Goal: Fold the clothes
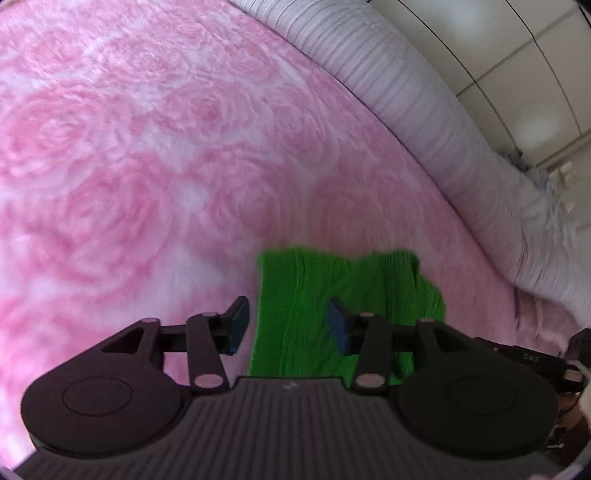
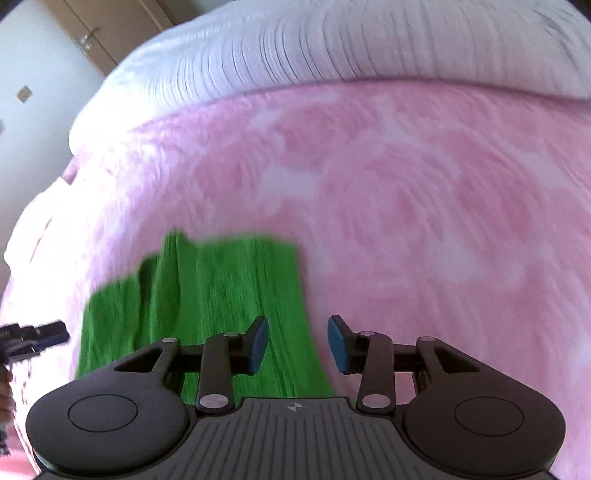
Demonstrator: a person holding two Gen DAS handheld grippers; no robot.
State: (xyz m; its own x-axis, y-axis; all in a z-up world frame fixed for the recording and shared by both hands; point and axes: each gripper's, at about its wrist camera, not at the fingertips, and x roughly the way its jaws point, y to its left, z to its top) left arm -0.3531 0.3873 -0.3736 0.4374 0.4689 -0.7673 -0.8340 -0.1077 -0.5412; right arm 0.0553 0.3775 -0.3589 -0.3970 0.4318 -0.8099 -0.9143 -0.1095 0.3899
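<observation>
I see a pink rose-patterned blanket [image 1: 147, 147] filling the frame, a white ribbed duvet [image 2: 332, 48] above it, pale tiled floor [image 1: 517, 55] upper right, wooden doors [image 2: 107, 29] upper left.

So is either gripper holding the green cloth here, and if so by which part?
Nothing is held. The left gripper and the right gripper both stand open above the green cloth, which lies folded on the pink blanket.

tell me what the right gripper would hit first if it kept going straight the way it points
Most likely the right edge of the green garment, which runs between the open pads of the right gripper, or the pink blanket just beside it; blur leaves depth unclear.
</observation>
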